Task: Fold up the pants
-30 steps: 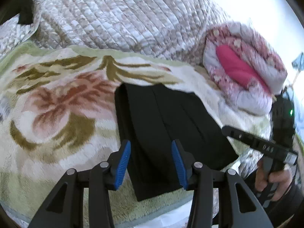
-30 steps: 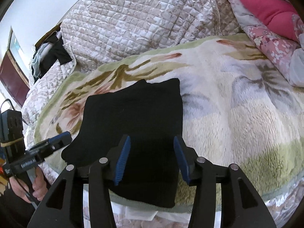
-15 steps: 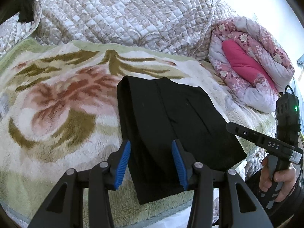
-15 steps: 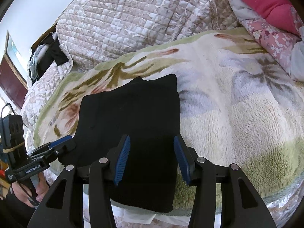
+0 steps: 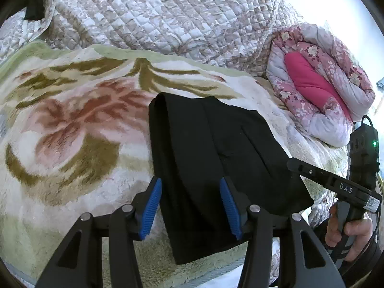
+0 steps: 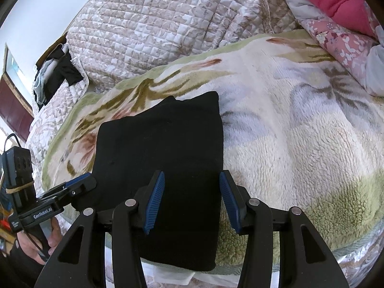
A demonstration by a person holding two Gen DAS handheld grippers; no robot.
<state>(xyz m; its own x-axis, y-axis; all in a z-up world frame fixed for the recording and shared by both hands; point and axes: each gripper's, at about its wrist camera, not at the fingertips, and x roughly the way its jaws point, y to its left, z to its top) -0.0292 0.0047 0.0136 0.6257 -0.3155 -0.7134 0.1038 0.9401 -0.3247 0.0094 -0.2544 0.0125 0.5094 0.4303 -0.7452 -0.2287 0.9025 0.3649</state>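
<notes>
I have drawn both claws back: left gripper (image 5: 189, 206) and right gripper (image 6: 190, 201) are released, grasping nothing. The pants (image 5: 211, 158) lie folded near the blanket's (image 5: 72, 144) front edge; folding appears complete.

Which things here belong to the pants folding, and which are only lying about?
Job: black pants, left hand-held gripper, right hand-held gripper, both open.
Lying about: floral blanket under the pants, quilted cover, pink rolled quilt.
</notes>
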